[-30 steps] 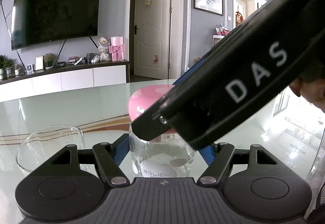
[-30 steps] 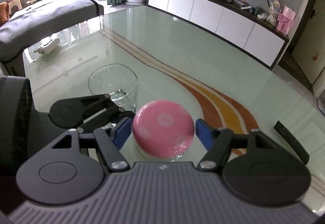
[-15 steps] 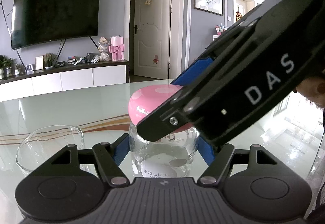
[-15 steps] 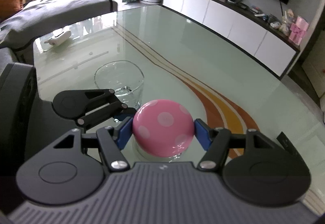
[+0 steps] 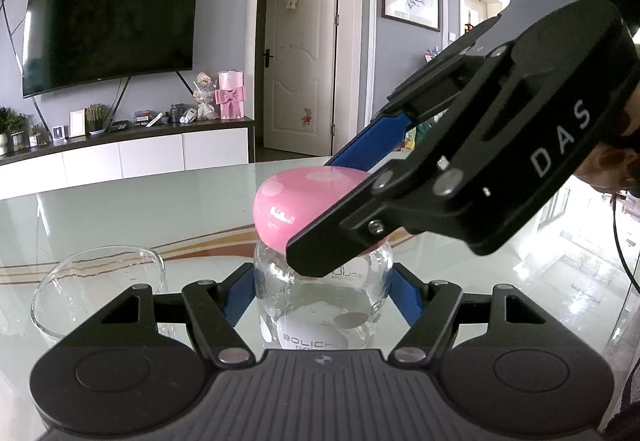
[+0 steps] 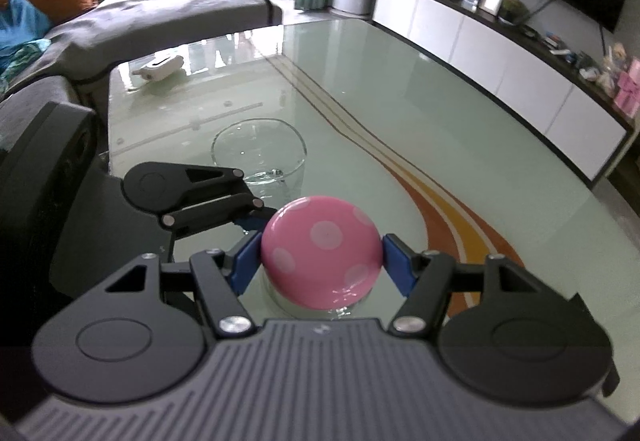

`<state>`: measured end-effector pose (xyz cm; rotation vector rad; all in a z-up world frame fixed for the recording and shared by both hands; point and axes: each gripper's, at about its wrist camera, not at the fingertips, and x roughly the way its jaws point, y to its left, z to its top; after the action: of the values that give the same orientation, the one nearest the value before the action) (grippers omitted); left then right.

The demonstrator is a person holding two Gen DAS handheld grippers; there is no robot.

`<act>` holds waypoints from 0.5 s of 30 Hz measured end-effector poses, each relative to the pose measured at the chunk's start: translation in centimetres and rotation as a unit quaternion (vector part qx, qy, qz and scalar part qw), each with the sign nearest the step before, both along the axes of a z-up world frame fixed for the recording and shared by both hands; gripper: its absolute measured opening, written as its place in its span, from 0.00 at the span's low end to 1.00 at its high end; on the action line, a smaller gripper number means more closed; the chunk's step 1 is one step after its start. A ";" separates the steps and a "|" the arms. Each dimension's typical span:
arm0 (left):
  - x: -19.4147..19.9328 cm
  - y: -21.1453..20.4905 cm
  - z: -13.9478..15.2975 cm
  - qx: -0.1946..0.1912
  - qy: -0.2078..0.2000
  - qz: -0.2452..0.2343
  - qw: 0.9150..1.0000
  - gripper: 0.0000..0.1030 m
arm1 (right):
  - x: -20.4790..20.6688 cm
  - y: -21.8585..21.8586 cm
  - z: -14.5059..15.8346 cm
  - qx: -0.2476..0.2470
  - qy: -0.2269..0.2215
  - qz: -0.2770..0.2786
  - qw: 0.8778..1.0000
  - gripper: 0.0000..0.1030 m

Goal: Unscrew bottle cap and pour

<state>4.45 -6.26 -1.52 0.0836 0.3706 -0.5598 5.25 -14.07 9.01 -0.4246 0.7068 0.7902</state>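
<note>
A clear glass bottle with a round pink dotted cap stands on the glass table. My left gripper is shut on the bottle's body, its blue pads against both sides. My right gripper is shut on the pink cap from above, blue pads on its left and right. In the left wrist view the right gripper's black body covers the cap's right half. An empty clear glass cup stands left of the bottle; it also shows in the right wrist view.
The table is pale green glass with orange and brown curved stripes. A white device lies near its far edge. A grey sofa stands beyond the table. A white TV cabinet lines the wall.
My right gripper closed on the pink cap and has turned with it, its body rotating upward in the left wrist view. The left gripper and bottle stayed still.
</note>
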 end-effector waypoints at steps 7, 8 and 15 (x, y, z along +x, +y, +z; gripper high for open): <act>0.1 0.0 0.0 0.000 0.000 0.000 1.000 0.72 | 0.4 -0.3 0.2 -0.002 0.003 0.035 0.999 0.63; 0.1 0.0 0.0 0.000 0.000 0.000 1.000 0.72 | 0.4 -0.4 0.2 -0.002 0.004 0.039 0.999 0.63; 0.0 0.0 0.1 0.000 0.000 -0.001 1.000 0.72 | 0.6 -0.4 0.4 -0.009 0.003 0.056 0.998 0.63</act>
<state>4.42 -6.21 -1.44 0.0830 0.3710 -0.5611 5.87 -14.52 9.36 -0.4805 0.7003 0.8908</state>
